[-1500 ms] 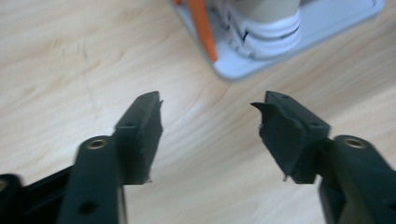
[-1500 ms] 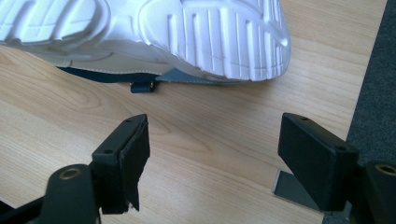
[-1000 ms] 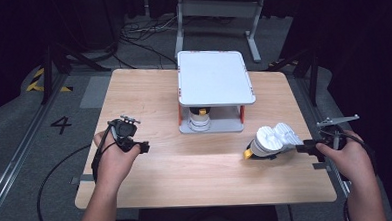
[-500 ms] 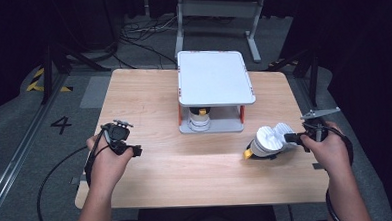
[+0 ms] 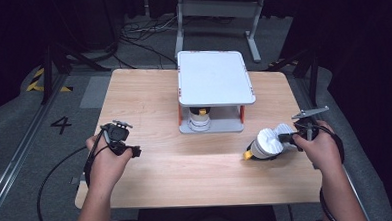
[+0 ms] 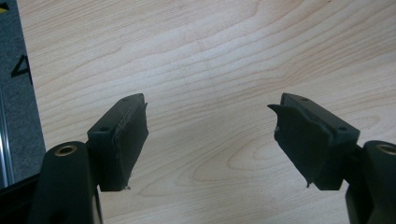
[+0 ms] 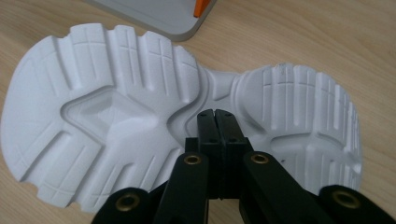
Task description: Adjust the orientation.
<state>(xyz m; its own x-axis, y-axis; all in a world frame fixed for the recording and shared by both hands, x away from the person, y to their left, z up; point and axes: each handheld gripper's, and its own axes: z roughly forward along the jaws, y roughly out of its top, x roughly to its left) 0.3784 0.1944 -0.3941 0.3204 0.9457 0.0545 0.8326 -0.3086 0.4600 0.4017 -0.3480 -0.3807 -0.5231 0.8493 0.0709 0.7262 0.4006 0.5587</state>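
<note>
The white rubber-soled shoe (image 5: 268,143) lies on its side at four o'clock on the light wooden table (image 5: 148,100), sole toward the right gripper (image 7: 216,114). Its jaws are pressed together with nothing between, probably to push the sole. The left gripper (image 6: 210,135) waits at eight o'clock (jaws wide, empty) over bare wood.

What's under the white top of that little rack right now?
Under the rack's white top, on the grey lower shelf, stands a white shoe with a yellow spot. The top covers most of it and everything farther back.
</note>
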